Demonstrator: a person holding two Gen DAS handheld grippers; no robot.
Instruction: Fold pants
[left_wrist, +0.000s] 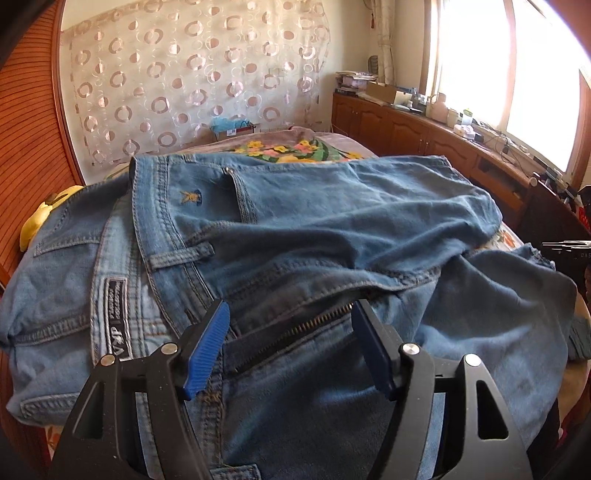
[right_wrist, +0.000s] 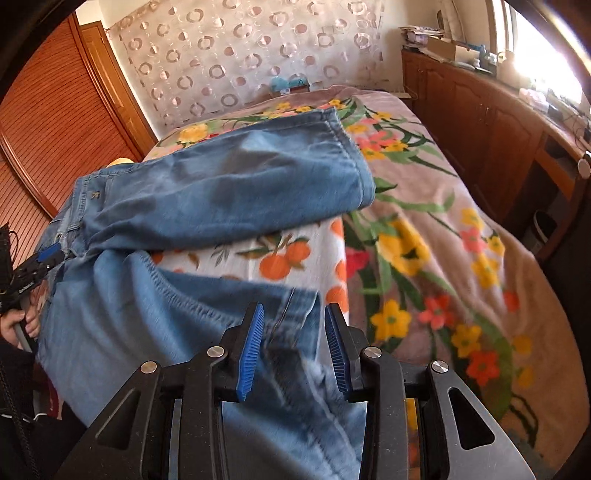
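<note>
On the bed, blue denim pants (right_wrist: 221, 192) lie across a floral blanket (right_wrist: 443, 240), waist toward the wooden wardrobe (right_wrist: 55, 110), one leg stretching away over the blanket, the other running toward the camera. At the left, the left gripper (left_wrist: 290, 349) hovers over the fly, its blue pads parted wide on either side of the open zipper (left_wrist: 295, 328) and pressing on nothing. Further right, the right gripper (right_wrist: 294, 345) stands over the near leg (right_wrist: 184, 332) close to its hem, jaws partly apart with denim lying between them; the cloth looks loose there, not pinched. The legs still splay apart with an orange-print cloth (right_wrist: 280, 254) showing between, so the lengthwise fold looks unfinished. Next, each gripper probably needs a firm bite, waist and hem, to carry the near leg onto the far one.
</note>
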